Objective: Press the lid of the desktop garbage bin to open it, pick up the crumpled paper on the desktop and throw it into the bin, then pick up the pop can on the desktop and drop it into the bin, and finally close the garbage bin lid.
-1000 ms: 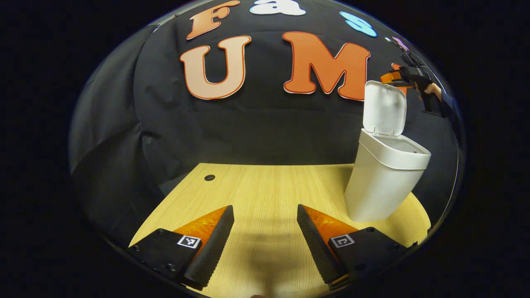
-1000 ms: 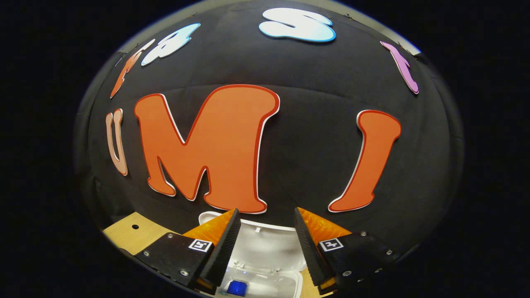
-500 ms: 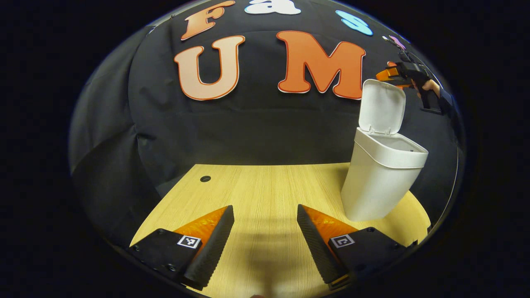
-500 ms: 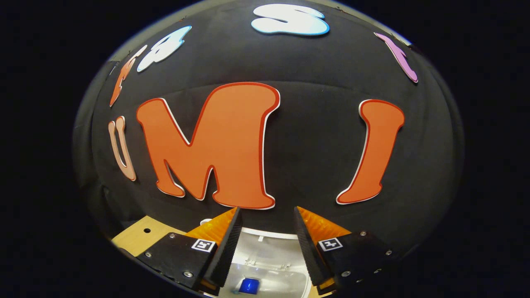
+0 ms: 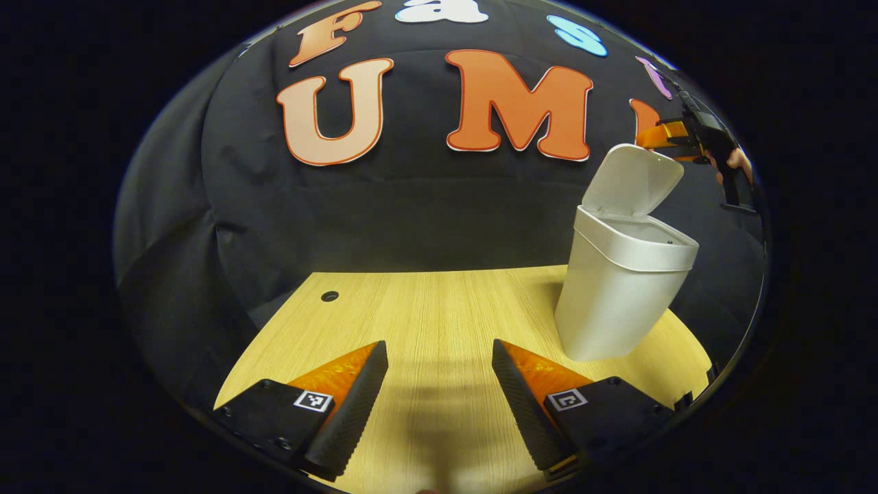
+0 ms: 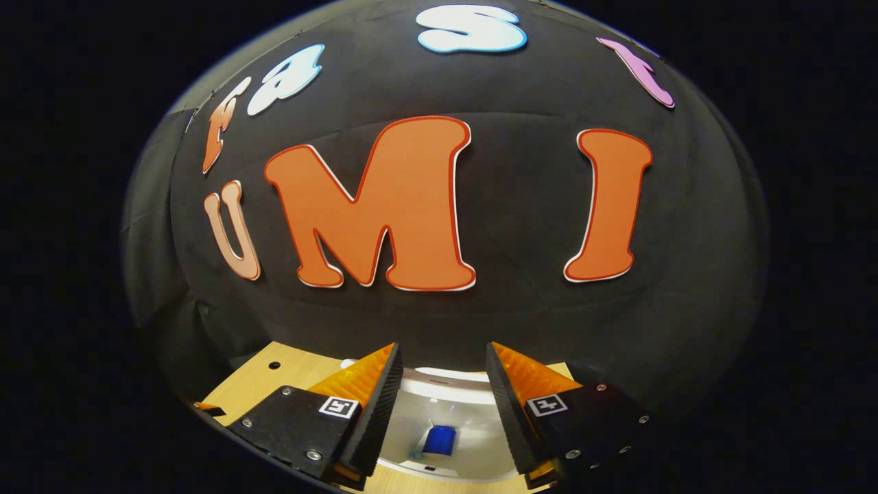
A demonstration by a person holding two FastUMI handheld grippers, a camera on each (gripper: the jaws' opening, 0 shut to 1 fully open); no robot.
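The white garbage bin (image 5: 621, 288) stands on the right of the wooden table (image 5: 425, 309). Its lid (image 5: 631, 180) is half raised and leans forward over the opening. My right gripper (image 5: 660, 134), held by a hand, sits at the lid's upper back edge. In the right gripper view its own fingers stand open (image 6: 442, 374) over the bin (image 6: 446, 412). A blue thing that looks like the pop can (image 6: 439, 439) lies inside the bin. My left gripper (image 5: 439, 374) hovers open and empty low over the table's near side.
A small round hole (image 5: 330, 296) sits in the table's far left corner. The black cloth wall rises close behind the bin. Bare wood stretches from my left gripper to the bin.
The lid has tipped from nearly upright to leaning forward over the opening. My right gripper has moved down and forward with it. The left gripper has barely shifted.
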